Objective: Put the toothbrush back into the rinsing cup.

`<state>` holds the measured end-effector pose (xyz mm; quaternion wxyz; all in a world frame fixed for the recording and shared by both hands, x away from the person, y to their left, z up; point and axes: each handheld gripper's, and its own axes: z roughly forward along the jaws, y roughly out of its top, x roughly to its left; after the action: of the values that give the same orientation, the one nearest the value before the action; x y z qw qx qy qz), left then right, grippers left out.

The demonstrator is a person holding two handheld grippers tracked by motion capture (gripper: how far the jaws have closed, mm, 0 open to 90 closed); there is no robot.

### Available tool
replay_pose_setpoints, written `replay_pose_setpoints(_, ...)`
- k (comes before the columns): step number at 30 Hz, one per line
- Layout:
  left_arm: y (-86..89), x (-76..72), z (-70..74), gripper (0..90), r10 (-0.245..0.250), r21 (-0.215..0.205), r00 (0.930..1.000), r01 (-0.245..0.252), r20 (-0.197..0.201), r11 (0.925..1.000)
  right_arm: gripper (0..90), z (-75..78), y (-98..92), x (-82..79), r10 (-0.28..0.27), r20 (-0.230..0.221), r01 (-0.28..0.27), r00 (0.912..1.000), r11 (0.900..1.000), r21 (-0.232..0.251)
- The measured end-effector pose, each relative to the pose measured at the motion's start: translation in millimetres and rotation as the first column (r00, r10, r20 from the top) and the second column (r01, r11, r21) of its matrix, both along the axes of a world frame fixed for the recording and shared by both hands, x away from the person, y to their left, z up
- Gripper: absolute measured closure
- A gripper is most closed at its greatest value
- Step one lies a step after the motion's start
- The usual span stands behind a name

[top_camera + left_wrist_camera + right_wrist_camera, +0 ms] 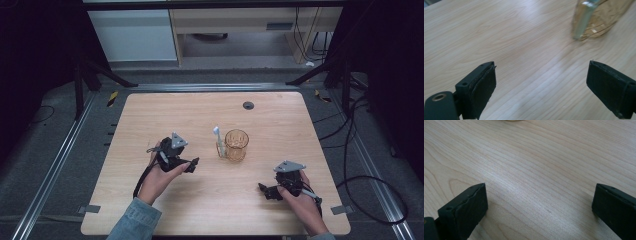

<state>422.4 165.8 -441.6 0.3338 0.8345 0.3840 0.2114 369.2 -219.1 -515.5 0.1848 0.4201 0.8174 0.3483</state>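
An amber glass cup (236,145) stands upright near the middle of the wooden table (150,115). A toothbrush (218,141) with a white head stands against the cup's left side, head up. In the left gripper view the cup (604,17) and the toothbrush's pale handle (582,21) are blurred at the top right. My left gripper (193,164) is left of the cup, apart from it; the same gripper (541,85) is open and holds nothing. My right gripper (263,190) sits at the front right, and its own view shows this gripper (540,205) open over bare wood.
A round black grommet (248,105) is set in the table near its far edge. Black frame legs (345,75) and cables (360,180) lie on the floor to the right. Metal rails (55,165) run along the left side.
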Motion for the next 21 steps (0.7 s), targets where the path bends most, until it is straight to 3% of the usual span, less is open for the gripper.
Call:
replay_pose_setpoints(7,18.0,9.0,-7.9,8.5,0.045,0.024,0.9988,-0.044,-0.017,0.9987,0.5,0.0,0.0,0.0,0.000,-0.001,0.000,1.0000,1.000,0.001)
replay_pose_setpoints(13,34.2,15.9,-15.8,9.3,0.089,0.020,0.9955,-0.088,-0.032,0.9959,0.5,0.0,0.0,0.0,0.000,-0.001,0.000,1.0000,1.000,0.001)
replay_pose_setpoints(17,49.6,22.4,-25.1,9.4,0.136,0.033,0.9898,-0.135,-0.043,0.9903,0.5,0.0,0.0,0.0,0.000,-0.001,0.000,1.0000,1.000,0.001)
replay_pose_setpoints(20,68.0,28.7,-31.8,9.5,0.192,0.025,0.9797,-0.191,-0.058,0.9814,0.5,0.0,0.0,0.0,0.000,-0.001,0.000,1.0000,1.000,0.001)
replay_pose_setpoints(21,68.0,28.7,-31.8,9.5,0.192,0.025,0.9797,-0.191,-0.058,0.9814,0.5,0.0,0.0,0.0,0.000,-0.001,0.000,1.0000,1.000,0.001)
